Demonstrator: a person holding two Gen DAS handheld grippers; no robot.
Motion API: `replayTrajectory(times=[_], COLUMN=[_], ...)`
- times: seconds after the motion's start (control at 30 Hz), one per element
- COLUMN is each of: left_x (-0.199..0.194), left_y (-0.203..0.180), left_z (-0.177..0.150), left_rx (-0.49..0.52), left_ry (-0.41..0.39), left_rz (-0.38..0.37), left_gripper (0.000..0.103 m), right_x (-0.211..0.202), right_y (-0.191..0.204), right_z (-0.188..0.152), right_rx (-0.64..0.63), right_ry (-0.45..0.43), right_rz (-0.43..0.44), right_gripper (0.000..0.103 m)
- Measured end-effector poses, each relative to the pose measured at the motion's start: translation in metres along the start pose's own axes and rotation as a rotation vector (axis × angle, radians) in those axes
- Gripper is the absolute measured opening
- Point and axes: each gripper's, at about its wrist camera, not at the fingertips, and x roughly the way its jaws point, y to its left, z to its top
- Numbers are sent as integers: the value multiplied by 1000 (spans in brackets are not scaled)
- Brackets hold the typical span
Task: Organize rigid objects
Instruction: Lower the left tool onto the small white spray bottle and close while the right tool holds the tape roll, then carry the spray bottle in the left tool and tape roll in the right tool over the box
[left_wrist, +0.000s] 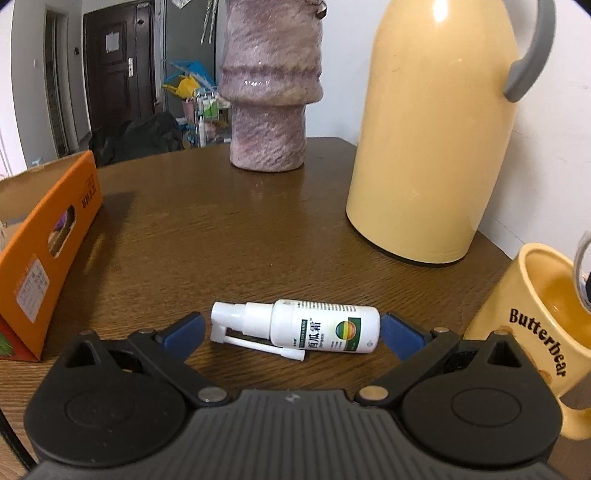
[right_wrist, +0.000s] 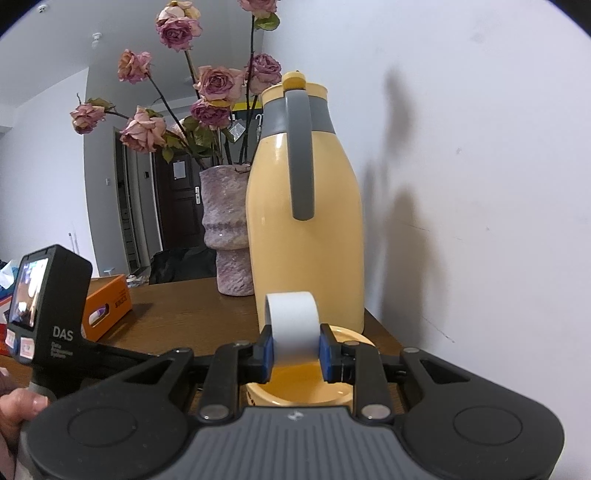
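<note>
A white spray bottle (left_wrist: 314, 326) is seen lying on its side on the brown table (left_wrist: 221, 229), between the spread blue pads of the left gripper (left_wrist: 291, 332), neither pad pressing it. A white tape roll (right_wrist: 293, 325) is pinched upright in the right gripper (right_wrist: 295, 354), held above the yellow mug (right_wrist: 354, 338). Behind stand a yellow thermos (right_wrist: 306, 221) and a purple vase (left_wrist: 269, 122), cut off at the top in the left view. An orange box (left_wrist: 44, 258) is partly cropped at the left.
</note>
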Motion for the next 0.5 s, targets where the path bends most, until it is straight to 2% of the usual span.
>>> replayTrajectory(times=[0.3,0.5], left_x=[0,-13], left_y=[-2,0], left_z=[0,-2], left_rx=[44,47], left_ry=[-15,-56], left_rz=[-21,4], left_gripper=[98,98], right_x=[3,2], right_y=[-1,-2], right_z=[-1,-1], right_rx=[14,17], right_ry=[-2,-12], right_rz=[-22,-35], right_gripper=[23,23])
